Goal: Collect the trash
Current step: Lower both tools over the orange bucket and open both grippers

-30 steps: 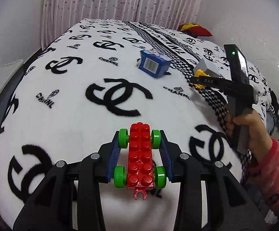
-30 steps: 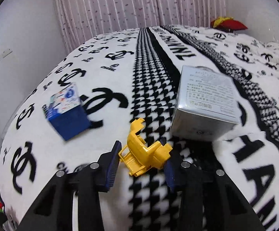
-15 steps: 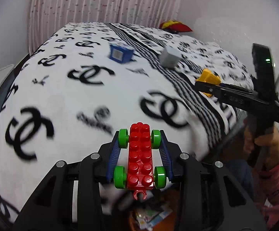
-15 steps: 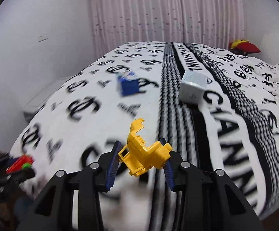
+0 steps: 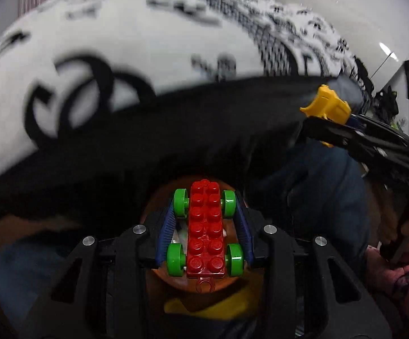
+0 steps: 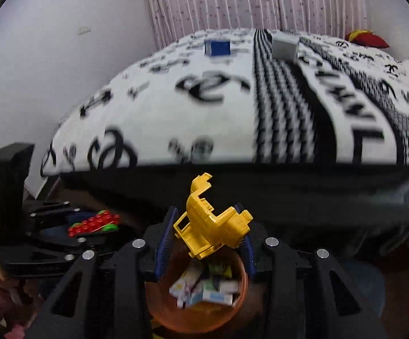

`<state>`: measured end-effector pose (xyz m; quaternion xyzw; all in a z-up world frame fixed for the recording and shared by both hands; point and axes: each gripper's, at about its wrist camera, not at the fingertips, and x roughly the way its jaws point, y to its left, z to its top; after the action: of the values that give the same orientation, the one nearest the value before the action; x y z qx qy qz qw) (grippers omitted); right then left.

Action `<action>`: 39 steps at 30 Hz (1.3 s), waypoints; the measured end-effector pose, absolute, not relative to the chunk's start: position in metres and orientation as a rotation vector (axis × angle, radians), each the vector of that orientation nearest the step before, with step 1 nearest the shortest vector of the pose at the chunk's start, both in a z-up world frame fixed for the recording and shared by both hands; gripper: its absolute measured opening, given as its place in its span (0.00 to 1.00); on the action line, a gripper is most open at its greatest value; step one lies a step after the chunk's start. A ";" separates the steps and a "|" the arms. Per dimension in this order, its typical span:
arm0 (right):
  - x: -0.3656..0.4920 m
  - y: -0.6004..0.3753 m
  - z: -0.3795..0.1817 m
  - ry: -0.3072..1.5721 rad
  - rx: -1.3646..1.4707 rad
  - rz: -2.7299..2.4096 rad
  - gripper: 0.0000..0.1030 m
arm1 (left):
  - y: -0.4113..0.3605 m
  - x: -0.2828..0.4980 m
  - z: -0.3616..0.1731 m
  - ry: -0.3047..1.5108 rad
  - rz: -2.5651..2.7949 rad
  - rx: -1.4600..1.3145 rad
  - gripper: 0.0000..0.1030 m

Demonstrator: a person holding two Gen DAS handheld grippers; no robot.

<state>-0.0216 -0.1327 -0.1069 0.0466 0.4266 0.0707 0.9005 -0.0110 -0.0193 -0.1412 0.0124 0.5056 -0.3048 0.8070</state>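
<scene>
My left gripper (image 5: 206, 231) is shut on a red brick car with green wheels (image 5: 206, 234), held above an orange bin (image 5: 159, 206) below the bed's edge. My right gripper (image 6: 204, 237) is shut on a yellow toy piece (image 6: 210, 223) over the same orange bin (image 6: 241, 296), which holds several paper scraps. The yellow toy piece (image 5: 327, 106) and the right gripper (image 5: 345, 130) show at the right of the left wrist view. The left gripper with the red car (image 6: 93, 223) shows at the left of the right wrist view.
The bed with a black-and-white logo blanket (image 6: 232, 107) fills the back. A blue box (image 6: 218, 47) and a grey box (image 6: 285, 47) lie far back on it. A red and yellow cushion (image 6: 369, 39) lies at the far right.
Both grippers have pulled back off the bed and dropped down past its edge. They now hang over the orange bin, each still holding its toy.
</scene>
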 end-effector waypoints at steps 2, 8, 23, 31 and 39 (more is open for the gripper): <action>-0.030 -0.129 -0.127 0.930 0.119 0.152 0.39 | -0.025 -0.014 -0.157 1.121 -0.640 0.040 0.37; -0.035 -0.129 -0.184 1.048 0.139 0.116 0.39 | -0.034 -0.012 -0.203 1.254 -0.580 0.028 0.37; -0.010 -0.147 -0.270 1.285 0.288 0.094 0.40 | -0.042 -0.004 -0.279 1.473 -0.471 0.018 0.37; -0.005 -0.142 -0.270 1.281 0.303 0.094 0.69 | -0.041 -0.004 -0.284 1.498 -0.475 -0.016 0.63; -0.005 -0.149 -0.272 1.291 0.314 0.079 0.83 | -0.045 -0.006 -0.285 1.492 -0.466 0.010 0.79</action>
<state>-0.0046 -0.1489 -0.2722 0.1457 0.5988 0.0366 0.7867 -0.0057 -0.0452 -0.2852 0.0046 0.6722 -0.2098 0.7100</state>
